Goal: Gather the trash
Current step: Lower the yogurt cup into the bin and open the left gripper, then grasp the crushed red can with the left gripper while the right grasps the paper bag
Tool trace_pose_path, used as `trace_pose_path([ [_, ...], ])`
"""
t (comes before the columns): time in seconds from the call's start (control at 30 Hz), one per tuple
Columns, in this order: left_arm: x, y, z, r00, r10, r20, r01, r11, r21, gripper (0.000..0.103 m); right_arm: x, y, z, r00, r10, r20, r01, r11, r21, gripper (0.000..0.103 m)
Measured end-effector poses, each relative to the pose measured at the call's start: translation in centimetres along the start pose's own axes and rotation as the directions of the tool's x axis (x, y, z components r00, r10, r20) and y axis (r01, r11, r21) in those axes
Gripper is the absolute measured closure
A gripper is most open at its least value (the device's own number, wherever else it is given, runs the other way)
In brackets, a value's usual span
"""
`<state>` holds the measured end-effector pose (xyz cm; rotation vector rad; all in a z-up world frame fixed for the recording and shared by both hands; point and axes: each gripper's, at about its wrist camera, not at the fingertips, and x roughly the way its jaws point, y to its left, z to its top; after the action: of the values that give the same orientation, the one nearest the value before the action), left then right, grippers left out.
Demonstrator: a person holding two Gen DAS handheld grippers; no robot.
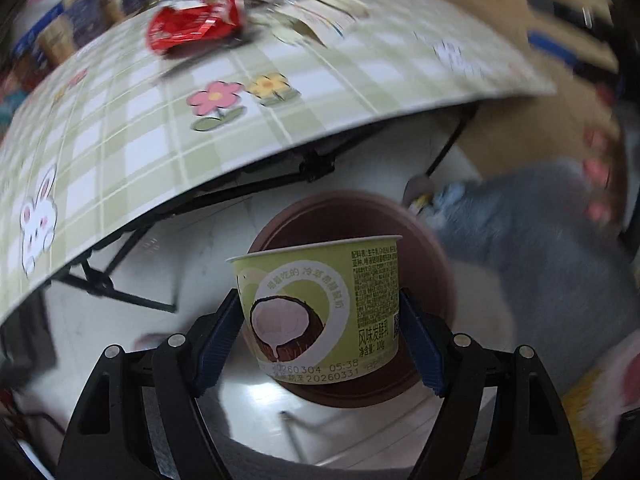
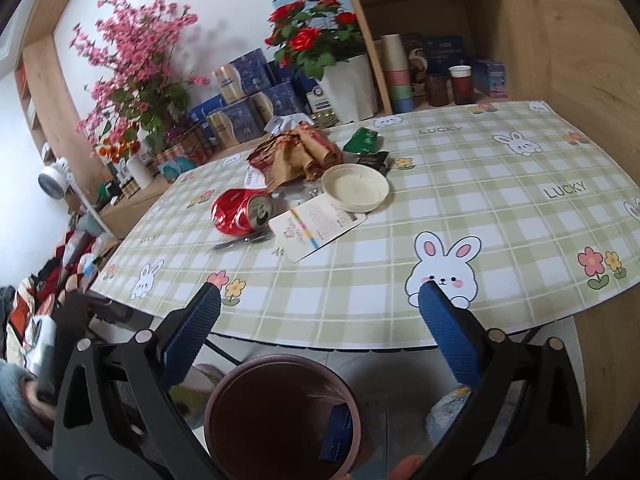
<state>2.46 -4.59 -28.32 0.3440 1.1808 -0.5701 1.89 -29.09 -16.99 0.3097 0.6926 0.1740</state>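
Gripping cup (image 1: 320, 300), left gripper (image 1: 320, 340) hangs above bin (image 1: 436, 248); right gripper (image 2: 320, 320) gapes empty over bin. Risk: a tilted drop clips the bin rim, cup bounces out. Can (image 2: 242, 212) waits beyond bin.

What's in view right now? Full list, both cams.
cup: 1, green, in the left hand-held gripper, above the bin
bin: 1, brown, floor below the table edge
blue item: 1, inside the bin
table: 1, green check cloth
can: 1, red, crushed, on the table
lid: 1, white, on the table
card: 1, white, beside the can
wrappers: pile, brown, behind the lid
right hand-held gripper: open, empty
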Motion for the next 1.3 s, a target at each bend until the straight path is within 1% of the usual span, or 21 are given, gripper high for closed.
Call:
trace_pose_path([
  [0.1, 1.6, -1.7, -0.3, 0.999, 0.022, -0.038, -0.018, 0.995, 0.096, 0.028, 0.1, -0.5, -0.1, 1.0, -0.01, -0.001, 0.01, 1.0, 0.013, 0.006],
  [0.17, 2.2, -2.1, -0.5, 0.998, 0.041, -0.047, -0.035, 0.991, 0.127, 0.028, -0.1, -0.8, -0.3, 1.0, -0.022, 0.0, 0.022, 1.0, 0.019, 0.006],
  [0.27, 2.8, -2.3, -0.4, 0.997, 0.045, -0.056, -0.038, 0.991, 0.128, 0.028, -0.2, -1.2, -0.5, 1.0, -0.03, 0.003, 0.03, 0.999, 0.045, 0.006],
  [0.3, 2.7, -2.2, -0.2, 0.997, 0.057, -0.047, -0.051, 0.99, 0.129, 0.027, -0.3, -1.4, -0.6, 0.999, -0.037, 0.01, 0.036, 0.998, 0.055, 0.006],
  [0.37, 2.3, -2.0, 0.1, 0.997, 0.068, -0.018, -0.066, 0.991, 0.121, 0.018, -0.6, -1.6, -0.6, 0.999, -0.044, 0.02, 0.042, 0.997, 0.07, 0.006],
  [0.4, 1.9, -2.0, 0.3, 0.997, 0.071, 0.001, -0.07, 0.992, 0.109, 0.012, -0.7, -1.7, -0.5, 0.999, -0.045, 0.026, 0.043, 0.996, 0.08, 0.006],
  [0.5, -0.1, -1.2, 0.9, 0.995, 0.061, 0.076, -0.066, 0.996, 0.058, 0.012, -1.1, -2.2, -0.4, 0.998, -0.046, 0.04, 0.042, 0.993, 0.111, 0.006],
  [0.57, -1.6, -0.4, 1.3, 0.989, 0.061, 0.134, -0.064, 0.998, 0.017, 0.012, -1.1, -2.5, -0.3, 0.998, -0.051, 0.041, 0.045, 0.99, 0.13, 0.006],
  [0.6, -2.6, 0.2, 1.5, 0.983, 0.064, 0.173, -0.063, 0.998, -0.012, 0.012, -1.1, -2.6, -0.4, 0.997, -0.058, 0.041, 0.052, 0.989, 0.136, 0.006],
  [0.67, -4.3, 1.2, 1.9, 0.968, 0.082, 0.237, -0.067, 0.995, -0.069, 0.012, -1.1, -2.7, -0.4, 0.996, -0.077, 0.041, 0.07, 0.987, 0.144, 0.006],
  [0.7, -5.4, 2.0, 2.0, 0.956, 0.101, 0.276, -0.074, 0.991, -0.108, 0.011, -1.1, -2.6, -0.6, 0.996, -0.083, 0.044, 0.076, 0.986, 0.148, 0.006],
  [0.77, -6.7, 3.3, 2.4, 0.937, 0.137, 0.321, -0.087, 0.983, -0.163, 0.011, -1.1, -2.6, -0.7, 0.995, -0.086, 0.053, 0.077, 0.986, 0.15, 0.006],
  [0.8, -7.7, 4.3, 2.7, 0.923, 0.16, 0.349, -0.092, 0.975, -0.204, 0.011, -1.1, -2.6, -0.7, 0.995, -0.088, 0.054, 0.079, 0.986, 0.149, 0.006],
  [0.9, -9.6, 6.4, 3.3, 0.897, 0.188, 0.4, -0.075, 0.957, -0.281, 0.011, -0.6, -2.4, -0.6, 0.996, -0.088, 0.033, 0.083, 0.987, 0.139, 0.006],
  [1.0, -11.0, 8.7, 4.1, 0.879, 0.214, 0.426, -0.049, 0.929, -0.366, 0.011, 0.0, -2.0, -0.5, 0.997, -0.083, 0.007, 0.082, 0.99, 0.116, 0.006],
  [1.1, -11.5, 10.8, 4.7, 0.873, 0.219, 0.435, -0.021, 0.909, -0.417, 0.011, 0.7, -1.5, -0.3, 0.995, -0.099, -0.016, 0.1, 0.991, 0.086, 0.006],
  [1.17, -11.5, 12.0, 5.3, 0.875, 0.221, 0.432, -0.014, 0.901, -0.433, 0.012, 1.3, -1.2, -0.1, 0.989, -0.139, -0.048, 0.141, 0.988, 0.056, 0.006],
  [1.2, -11.5, 12.2, 5.6, 0.875, 0.222, 0.431, -0.016, 0.902, -0.432, 0.013, 1.8, -1.1, 0.0, 0.983, -0.169, -0.068, 0.172, 0.984, 0.039, 0.006],
  [1.23, -11.4, 12.6, 6.1, 0.877, 0.217, 0.43, -0.015, 0.905, -0.426, 0.016, 2.1, -1.1, 0.2, 0.981, -0.181, -0.071, 0.184, 0.982, 0.034, 0.006],
  [1.3, -10.9, 13.1, 7.2, 0.881, 0.2, 0.428, -0.008, 0.913, -0.408, 0.02, 2.5, -1.5, 0.5, 0.985, -0.162, -0.057, 0.165, 0.985, 0.053, 0.006],
])
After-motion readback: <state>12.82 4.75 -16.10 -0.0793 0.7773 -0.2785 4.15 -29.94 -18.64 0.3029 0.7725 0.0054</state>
